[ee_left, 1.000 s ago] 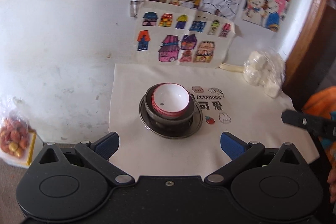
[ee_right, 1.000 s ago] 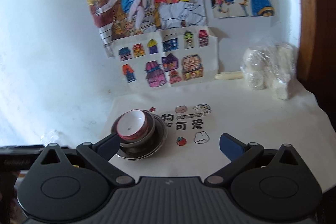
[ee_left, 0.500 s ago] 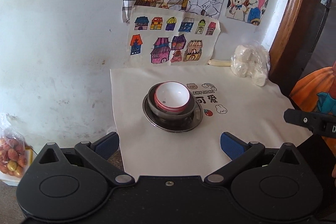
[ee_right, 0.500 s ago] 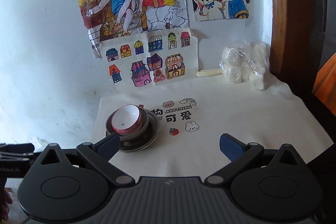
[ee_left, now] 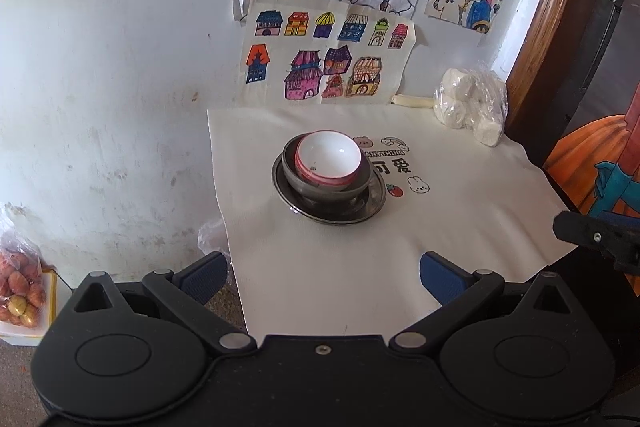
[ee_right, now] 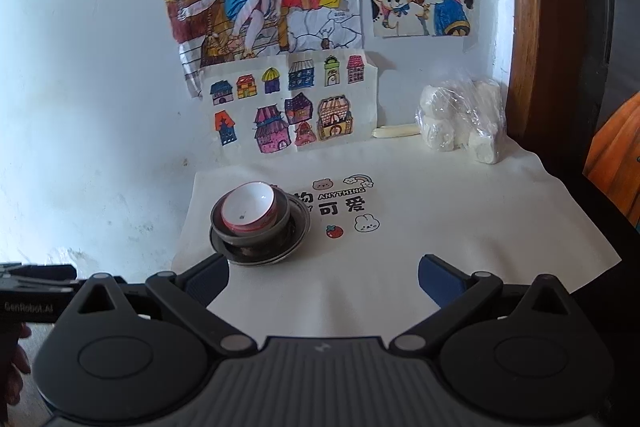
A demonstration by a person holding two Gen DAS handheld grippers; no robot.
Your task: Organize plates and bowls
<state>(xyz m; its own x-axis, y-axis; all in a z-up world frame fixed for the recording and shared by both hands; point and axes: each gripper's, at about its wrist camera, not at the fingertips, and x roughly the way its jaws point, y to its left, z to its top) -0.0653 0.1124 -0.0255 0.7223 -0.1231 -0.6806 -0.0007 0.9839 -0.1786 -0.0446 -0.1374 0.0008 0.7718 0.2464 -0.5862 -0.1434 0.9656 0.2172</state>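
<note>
A white bowl with a red rim (ee_left: 329,157) sits inside a dark metal bowl (ee_left: 320,183), which stands on a metal plate (ee_left: 370,205) on the white cloth. The stack also shows in the right wrist view, white bowl (ee_right: 248,207), metal bowl (ee_right: 256,233), plate (ee_right: 298,229). My left gripper (ee_left: 322,277) is open and empty, held back near the cloth's front edge. My right gripper (ee_right: 322,279) is open and empty, also near the front edge, to the right of the stack.
A white cloth (ee_left: 460,223) with printed cartoons covers the table against a wall with drawings (ee_left: 328,71). A plastic bag of white lumps (ee_left: 472,107) sits at the back right. A bag of fruit (ee_left: 18,283) lies low at the left. A wooden frame (ee_right: 532,27) is right.
Both grippers have drawn back and away from the stack, which looks smaller and farther. The bowls and plate have not moved. Both stay open.
</note>
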